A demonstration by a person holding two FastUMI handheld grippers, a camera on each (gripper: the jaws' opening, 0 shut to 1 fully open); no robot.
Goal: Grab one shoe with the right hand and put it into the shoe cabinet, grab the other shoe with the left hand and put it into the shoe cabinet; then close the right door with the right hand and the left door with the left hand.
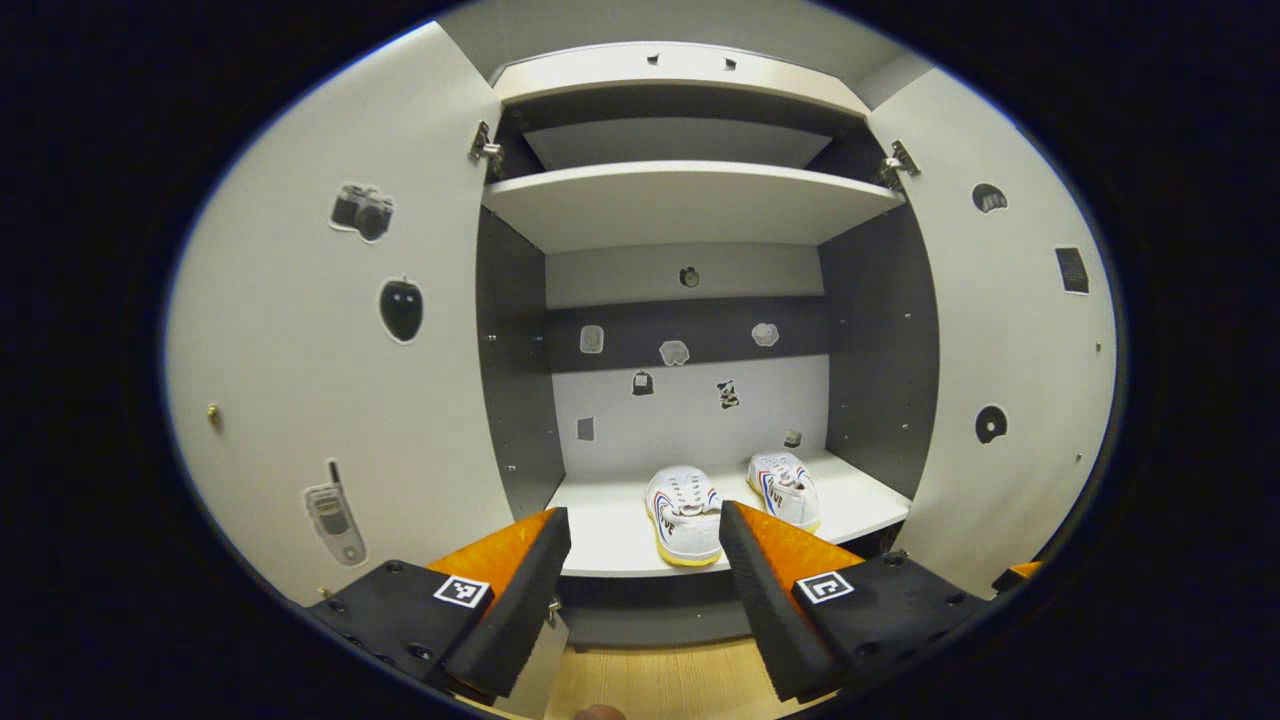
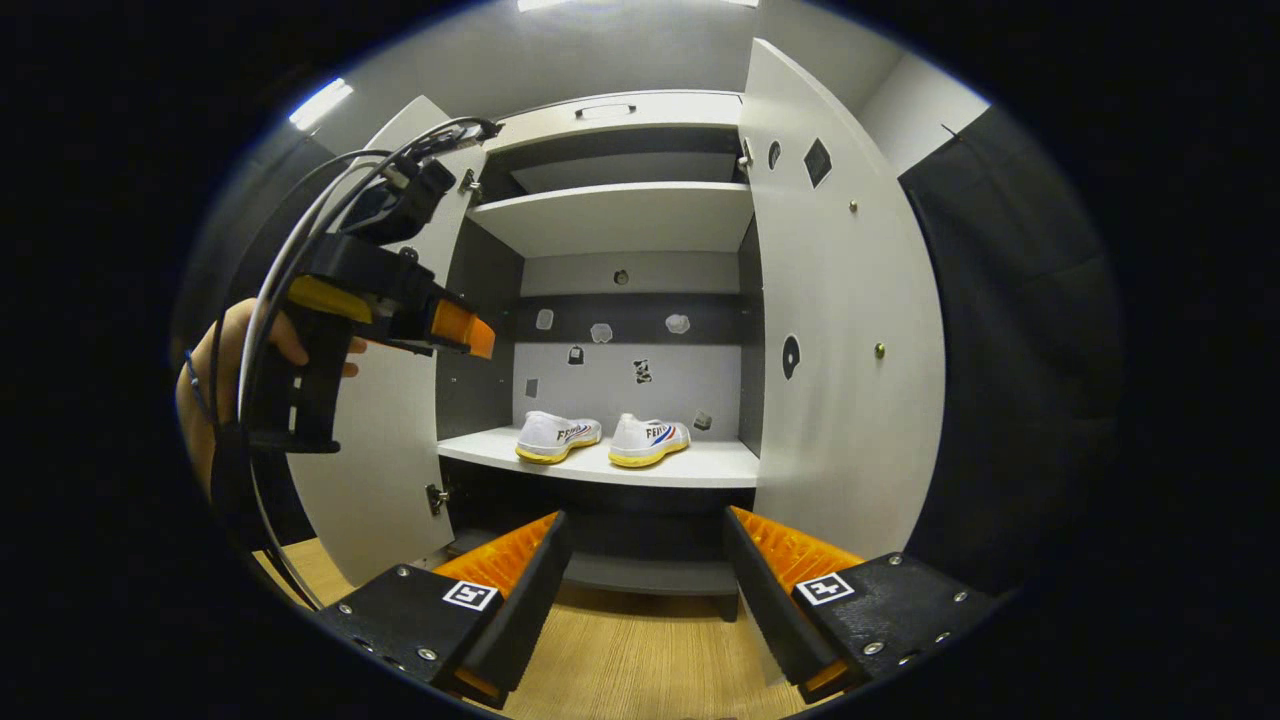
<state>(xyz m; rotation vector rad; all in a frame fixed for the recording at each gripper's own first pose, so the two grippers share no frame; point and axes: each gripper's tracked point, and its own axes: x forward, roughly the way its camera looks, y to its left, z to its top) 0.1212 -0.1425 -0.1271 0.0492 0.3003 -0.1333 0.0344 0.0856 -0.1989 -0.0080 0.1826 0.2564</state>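
Two white shoes with yellow soles stand side by side on the cabinet's lower shelf (image 1: 610, 530): one shoe (image 1: 686, 515) nearer the front, the other shoe (image 1: 786, 487) to its right. In the right gripper view the same pair appears as a left shoe (image 2: 557, 437) and a right shoe (image 2: 648, 440). Both doors hang open: the left door (image 1: 340, 350) and the right door (image 1: 1010, 340), also seen as left door (image 2: 375, 480) and right door (image 2: 845, 330). My left gripper (image 1: 645, 560) is open and empty in front of the shelf. My right gripper (image 2: 645, 560) is open and empty, lower down. A hand holds the left gripper (image 2: 465, 330) at left.
A wood floor (image 2: 640, 660) lies below the cabinet. An upper shelf (image 1: 690, 200) spans the cabinet above the shoes. Small stickers dot the back panel (image 1: 690, 400) and both doors. Black cloth (image 2: 1010, 330) hangs right of the right door.
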